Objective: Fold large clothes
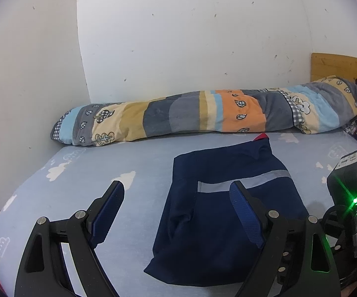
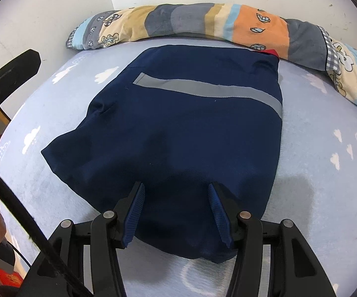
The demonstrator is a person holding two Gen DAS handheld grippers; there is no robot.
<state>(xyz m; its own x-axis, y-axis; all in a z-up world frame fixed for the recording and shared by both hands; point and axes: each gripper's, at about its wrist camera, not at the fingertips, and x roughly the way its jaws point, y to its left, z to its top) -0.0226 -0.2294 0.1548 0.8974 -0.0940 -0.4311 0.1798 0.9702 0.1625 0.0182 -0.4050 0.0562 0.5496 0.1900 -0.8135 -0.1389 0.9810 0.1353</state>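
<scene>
While the navy garment [image 2: 186, 133] lies already doubled into a rough rectangle on the cloud-printed bed sheet [image 2: 314, 148], a late fold appears to be in hand, judged from its compact shape. In the right wrist view the garment fills the middle of the frame, its grey reflective stripe [image 2: 208, 89] running across the upper centre and a red collar tip [image 2: 272, 52] showing at the upper right, against the patchwork rolled blanket [image 2: 203, 22] that lies along the wall.

The right claw [image 2: 176, 212] is seen at the lower centre, half spread, with nothing pinched; its blue pads [image 2: 135, 212] hover over the near hem, and whether they touch the cloth cannot be told. The left claw [image 1: 176, 212] is spread wide and empty at the bottom of the left wrist view; one pad is over bare sheet, the other over the garment's left part, with the lower left corner [image 1: 151, 268] just below.

The next move is judged to call for both claws to be lowered onto the near edge, one towards each corner, and closed on every layer at once. The hem would then need to be lifted evenly and carried towards the stripe, so that the layers beneath are not dragged askew. The soft sheet may be caught along with the cloth if the pads are pushed too deep.
</scene>
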